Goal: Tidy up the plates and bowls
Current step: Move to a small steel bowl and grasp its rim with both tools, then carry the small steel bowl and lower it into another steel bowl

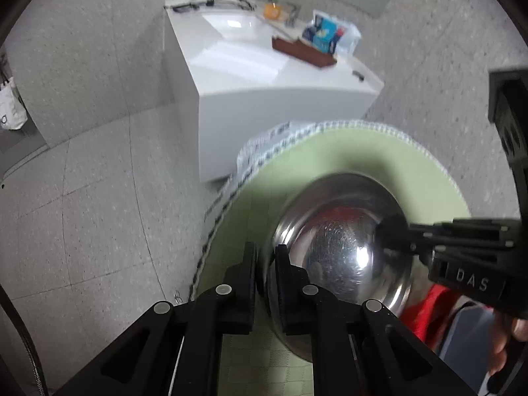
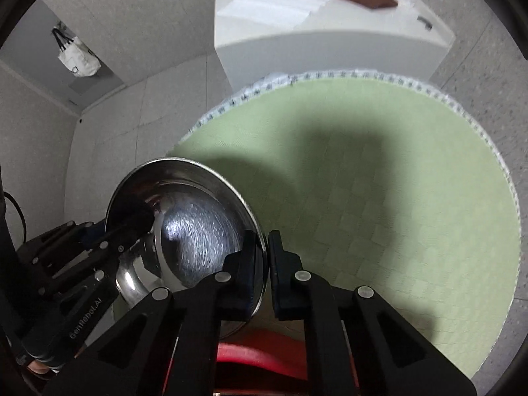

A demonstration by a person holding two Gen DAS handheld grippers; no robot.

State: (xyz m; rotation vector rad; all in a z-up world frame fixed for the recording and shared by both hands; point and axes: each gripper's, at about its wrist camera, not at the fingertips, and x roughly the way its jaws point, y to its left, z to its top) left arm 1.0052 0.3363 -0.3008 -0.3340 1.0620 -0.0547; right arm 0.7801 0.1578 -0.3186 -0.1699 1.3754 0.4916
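A shiny steel bowl (image 1: 343, 250) is held tilted in the air above a round green table (image 1: 425, 171). My left gripper (image 1: 265, 264) is shut on the bowl's left rim. My right gripper (image 2: 266, 247) is shut on the opposite rim; it shows in the left wrist view (image 1: 406, 234) coming in from the right. The bowl also shows in the right wrist view (image 2: 191, 227), with the left gripper (image 2: 132, 221) clamped on its far left edge. The bowl looks empty. Something red (image 2: 260, 353) lies below the bowl, mostly hidden.
The green table top (image 2: 379, 198) has a pale patterned edge. Behind it stands a white counter (image 1: 264, 79) with a sink, a brown tray (image 1: 303, 51), blue packets and an orange item. A white bag (image 2: 77, 56) hangs on the wall. The floor is grey tile.
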